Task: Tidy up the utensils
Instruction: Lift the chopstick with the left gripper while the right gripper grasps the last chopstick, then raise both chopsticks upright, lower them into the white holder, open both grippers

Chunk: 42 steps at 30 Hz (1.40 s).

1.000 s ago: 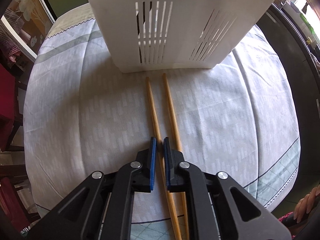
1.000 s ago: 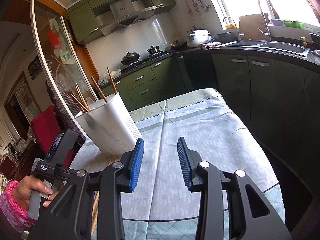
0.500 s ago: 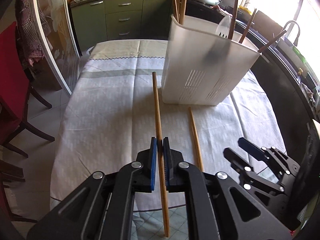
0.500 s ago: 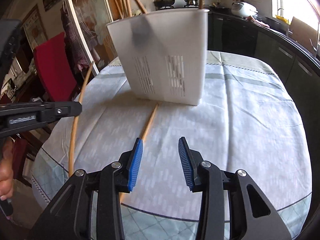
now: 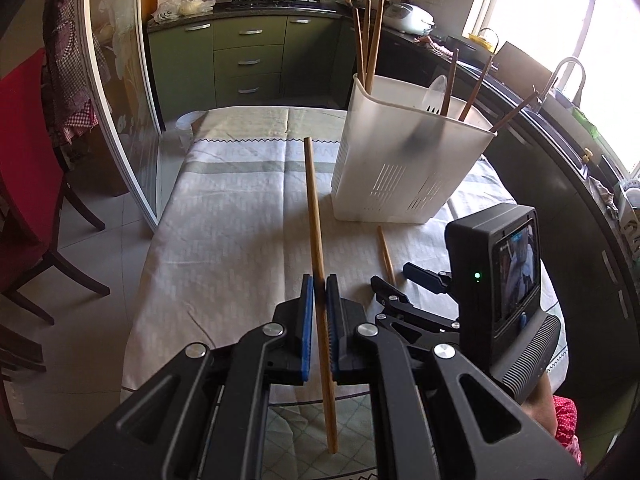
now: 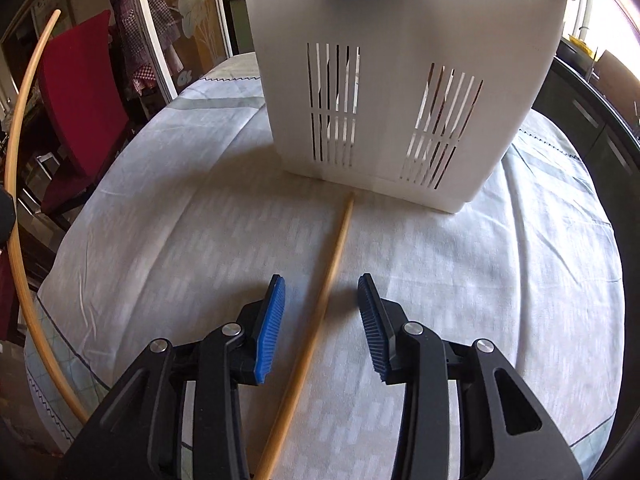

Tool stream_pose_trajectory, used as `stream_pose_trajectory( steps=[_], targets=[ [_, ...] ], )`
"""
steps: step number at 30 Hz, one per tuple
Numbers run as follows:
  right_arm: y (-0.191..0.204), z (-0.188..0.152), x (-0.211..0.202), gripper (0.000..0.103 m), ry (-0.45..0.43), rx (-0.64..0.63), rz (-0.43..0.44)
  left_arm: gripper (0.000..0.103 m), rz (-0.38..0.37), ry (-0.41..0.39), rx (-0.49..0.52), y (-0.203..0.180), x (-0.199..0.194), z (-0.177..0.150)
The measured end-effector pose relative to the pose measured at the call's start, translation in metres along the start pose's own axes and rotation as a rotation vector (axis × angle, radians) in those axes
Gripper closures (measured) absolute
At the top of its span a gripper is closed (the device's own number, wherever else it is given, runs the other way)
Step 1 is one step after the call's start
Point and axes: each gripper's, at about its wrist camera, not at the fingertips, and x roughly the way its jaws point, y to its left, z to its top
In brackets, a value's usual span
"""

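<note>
My left gripper (image 5: 319, 284) is shut on a wooden chopstick (image 5: 314, 216) and holds it lifted above the table, pointing toward the white slotted utensil holder (image 5: 404, 168). The holder contains several chopsticks and a pale spoon. The held chopstick also shows curved at the left edge of the right wrist view (image 6: 16, 184). My right gripper (image 6: 322, 296) is open, low over the table, with a second chopstick (image 6: 320, 304) lying on the cloth between its fingers, its tip near the holder (image 6: 400, 80). The right gripper also shows in the left wrist view (image 5: 394, 280).
The table has a pale patterned cloth (image 5: 232, 232). A red chair (image 5: 28, 184) stands to the left. Green kitchen cabinets (image 5: 248, 60) and a counter with a sink (image 5: 560, 92) lie behind and to the right.
My left gripper lifted the chopstick off the table and raised it. My right gripper swung down toward the table and now straddles the remaining chopstick, still open.
</note>
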Motion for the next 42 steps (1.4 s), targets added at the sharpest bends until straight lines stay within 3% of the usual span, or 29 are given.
stream_pose_trajectory(
  steps=[1,4,6,16,24,26,42],
  targets=[
    [0.001,0.001,0.001,0.066,0.001,0.0,0.002,0.097,-0.002,0.0,0.001,-0.001,0.0,0.0],
    [-0.002,0.005,0.003,0.093,0.009,0.008,0.026,0.097,-0.004,0.006,0.01,-0.004,0.0,-0.001],
    [-0.008,0.009,0.006,0.096,0.016,0.028,0.056,0.097,-0.007,0.013,0.011,-0.005,0.001,-0.002],
    [-0.041,0.006,-0.053,0.096,-0.142,0.083,0.164,0.097,-0.01,0.036,0.023,-0.011,0.008,0.002],
    [-0.066,-0.006,-0.11,0.096,-0.251,0.114,0.21,0.097,0.037,0.267,-0.046,0.003,0.087,0.012],
    [-0.07,-0.011,-0.119,0.096,-0.266,0.114,0.218,0.097,0.047,0.292,-0.065,0.006,0.104,0.013],
    [-0.111,-0.038,-0.161,0.096,-0.338,0.184,0.26,0.095,0.137,0.318,-0.069,0.004,0.138,0.028]
  ],
)
